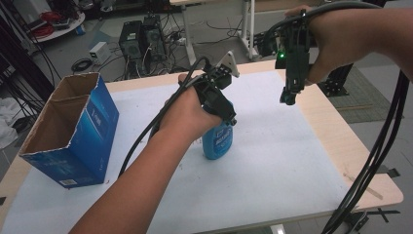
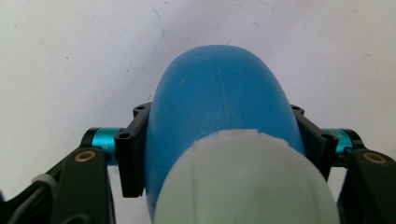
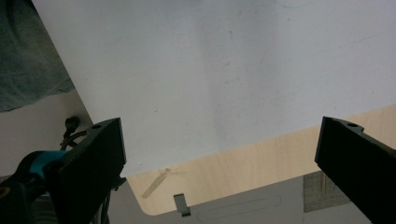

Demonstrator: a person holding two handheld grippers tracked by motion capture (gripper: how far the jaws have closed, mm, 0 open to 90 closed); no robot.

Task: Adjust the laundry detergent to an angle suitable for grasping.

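Leftmost, an open blue box stood on the white table. Beside it, mid-table, the left gripper clasped an upright blue bottle from above. Farther right, the right gripper hovered with jaws parted, holding nothing.

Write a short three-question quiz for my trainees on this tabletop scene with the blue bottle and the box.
1. True or false: the left hand-held gripper is shut on the blue bottle.
2. Which side of the bottle does the blue cardboard box stand on in the high view? A) left B) right C) behind it
3. Fill in: the right hand-held gripper hangs above the table with its jaws ____.

Key: 1 true; 2 A; 3 open, with nothing between them.
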